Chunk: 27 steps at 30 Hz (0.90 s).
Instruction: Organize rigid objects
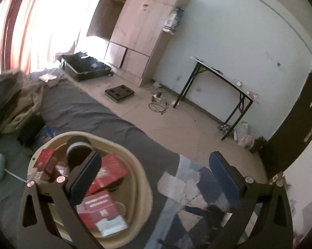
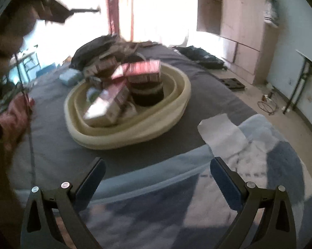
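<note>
A cream oval basket (image 2: 106, 140) sits on a grey bed and holds several red boxes (image 2: 144, 70) and a dark round jar (image 2: 147, 95). In the left wrist view the basket (image 1: 143, 178) lies under my left finger, with red boxes (image 1: 112, 167) and the dark jar (image 1: 78, 153) inside. My left gripper (image 1: 154, 174) is open and empty, over the basket's right rim. My right gripper (image 2: 157, 176) is open and empty, above the bed in front of the basket.
A blue-and-white patchwork blanket (image 2: 249, 166) covers the near bed. Dark bags and clothes (image 2: 98, 47) lie behind the basket. A wooden wardrobe (image 1: 143, 31), an open suitcase (image 1: 87, 66), a folding table (image 1: 218, 78) and cables (image 1: 158, 103) stand on the floor to the right.
</note>
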Motion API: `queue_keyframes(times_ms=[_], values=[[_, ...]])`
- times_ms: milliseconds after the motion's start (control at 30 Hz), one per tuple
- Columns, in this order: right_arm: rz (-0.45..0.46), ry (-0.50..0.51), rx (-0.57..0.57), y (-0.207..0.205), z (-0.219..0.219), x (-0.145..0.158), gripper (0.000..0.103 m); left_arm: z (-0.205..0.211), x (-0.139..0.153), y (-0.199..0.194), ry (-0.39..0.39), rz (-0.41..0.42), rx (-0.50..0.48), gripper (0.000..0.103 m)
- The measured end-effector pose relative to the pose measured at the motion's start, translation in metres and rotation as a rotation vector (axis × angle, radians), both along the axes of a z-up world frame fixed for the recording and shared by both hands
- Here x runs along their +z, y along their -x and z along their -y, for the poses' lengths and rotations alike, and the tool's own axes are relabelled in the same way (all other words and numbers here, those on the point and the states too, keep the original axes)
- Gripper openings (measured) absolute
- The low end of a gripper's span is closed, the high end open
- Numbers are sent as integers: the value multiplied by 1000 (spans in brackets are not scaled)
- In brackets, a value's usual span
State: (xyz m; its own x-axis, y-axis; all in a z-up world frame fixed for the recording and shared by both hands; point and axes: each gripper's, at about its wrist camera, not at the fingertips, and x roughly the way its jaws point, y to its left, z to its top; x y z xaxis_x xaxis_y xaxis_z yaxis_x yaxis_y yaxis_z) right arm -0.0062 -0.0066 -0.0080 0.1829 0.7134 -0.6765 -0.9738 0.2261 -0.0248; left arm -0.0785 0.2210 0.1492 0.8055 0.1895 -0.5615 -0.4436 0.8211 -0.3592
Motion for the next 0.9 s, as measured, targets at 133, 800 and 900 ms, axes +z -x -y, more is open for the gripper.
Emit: queue_keyframes(times_ms=[133, 800, 900], values=[[-30, 74, 46, -11, -26, -27, 103, 23, 13, -5, 3, 69, 78, 103], [87, 156, -126, 32, -58, -47, 103, 26, -182, 96, -176, -436, 89, 103], [81, 158, -141, 34, -57, -47, 103, 35, -193, 86, -214, -477, 61, 103]])
